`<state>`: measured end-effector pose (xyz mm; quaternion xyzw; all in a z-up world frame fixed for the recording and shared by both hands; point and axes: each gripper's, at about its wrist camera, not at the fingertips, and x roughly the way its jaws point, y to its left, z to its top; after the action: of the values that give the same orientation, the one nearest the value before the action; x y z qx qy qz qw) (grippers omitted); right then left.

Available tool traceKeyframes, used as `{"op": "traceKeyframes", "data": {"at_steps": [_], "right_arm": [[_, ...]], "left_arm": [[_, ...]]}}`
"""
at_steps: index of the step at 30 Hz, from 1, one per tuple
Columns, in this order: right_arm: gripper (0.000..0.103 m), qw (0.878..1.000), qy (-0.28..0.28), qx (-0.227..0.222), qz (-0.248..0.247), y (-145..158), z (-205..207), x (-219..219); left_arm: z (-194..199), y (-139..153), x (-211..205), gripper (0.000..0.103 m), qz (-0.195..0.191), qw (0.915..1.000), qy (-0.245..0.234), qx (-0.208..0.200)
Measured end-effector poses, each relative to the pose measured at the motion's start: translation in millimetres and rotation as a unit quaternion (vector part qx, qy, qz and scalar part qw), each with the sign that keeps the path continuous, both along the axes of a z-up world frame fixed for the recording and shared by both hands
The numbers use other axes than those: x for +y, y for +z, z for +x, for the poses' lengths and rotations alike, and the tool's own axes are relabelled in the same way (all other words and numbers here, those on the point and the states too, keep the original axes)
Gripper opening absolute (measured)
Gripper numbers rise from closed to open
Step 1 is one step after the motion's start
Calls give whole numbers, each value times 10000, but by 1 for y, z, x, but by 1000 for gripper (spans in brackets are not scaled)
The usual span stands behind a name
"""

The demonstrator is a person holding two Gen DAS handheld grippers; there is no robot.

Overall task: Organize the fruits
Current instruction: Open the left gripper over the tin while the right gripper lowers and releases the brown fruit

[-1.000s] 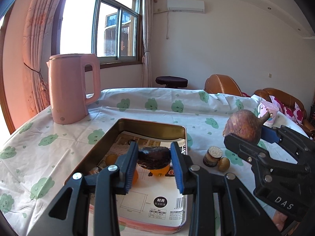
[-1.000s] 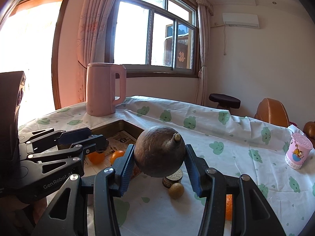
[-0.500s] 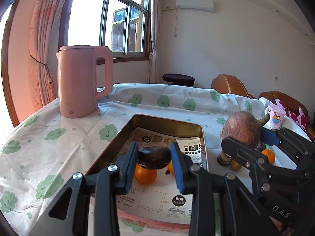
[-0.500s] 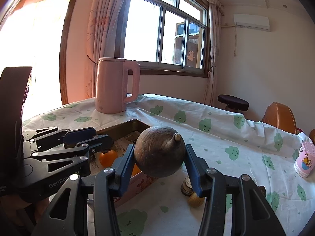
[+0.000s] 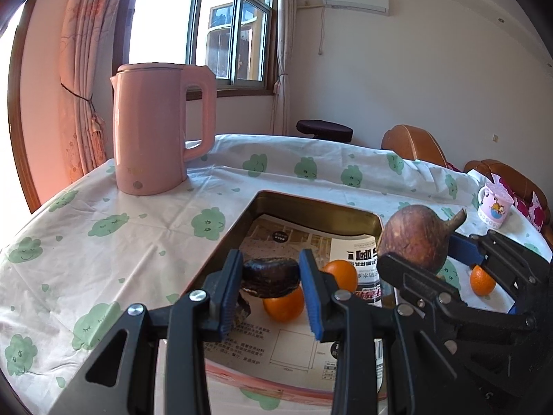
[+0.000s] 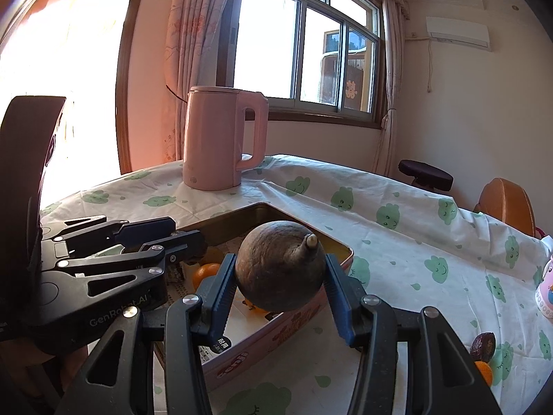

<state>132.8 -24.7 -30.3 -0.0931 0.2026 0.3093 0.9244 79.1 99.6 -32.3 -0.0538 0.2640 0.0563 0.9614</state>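
Here the left hand-held gripper (image 5: 270, 278) is clamped on a dark, flattish wrinkled fruit (image 5: 270, 276), its blue pads pressing the fruit from both sides. The fruit hangs over the near-left part of a metal tin tray (image 5: 312, 204) that sits on the surface (image 5: 103, 242), which is covered by a white cloth with green cloud prints. Printed paper lines the tray floor. Two oranges lie inside it: one orange (image 5: 285, 306) directly below the held fruit, at about 5 o'clock from it, and a second orange (image 5: 340, 274) at 3 o'clock from the held fruit, just beside the right pad.

The right hand-held gripper (image 6: 280, 278) is clamped on a large round brown fruit with a short stem (image 6: 278, 266), the stem pointing toward 1 o'clock. In the right wrist view this fruit hangs above the tray's near right rim, with the left hand-held gripper at 9 o'clock from it.

Outside the tray, a third orange (image 5: 482, 280) rests on the cloth at 3 o'clock from the tray, partly hidden behind the right hand-held gripper's fingers. A pink kettle (image 5: 159, 128) stands upright at 11 o'clock from the tray, well apart from it. A small pink cup (image 5: 494, 205) stands at 2 o'clock near the surface's far edge. In the right wrist view a small dark fruit (image 6: 484, 344) lies on the cloth at 4 o'clock from the round fruit.
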Motion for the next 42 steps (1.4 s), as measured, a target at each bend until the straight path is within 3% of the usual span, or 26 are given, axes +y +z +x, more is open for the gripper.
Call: {"op": "traceKeyframes", "data": {"at_steps": [15, 25, 42], "right_arm": [[52, 9988, 118, 473, -90, -7, 17, 9], [52, 9961, 176, 853, -109, -14, 30, 10], [56, 9961, 114, 859, -140, -15, 30, 9]], "left_arm": [[10, -7, 5, 35, -191, 9993, -44, 325], [12, -8, 4, 35, -119, 9993, -6, 366], [10, -8, 5, 37, -44, 9994, 110, 328]]}}
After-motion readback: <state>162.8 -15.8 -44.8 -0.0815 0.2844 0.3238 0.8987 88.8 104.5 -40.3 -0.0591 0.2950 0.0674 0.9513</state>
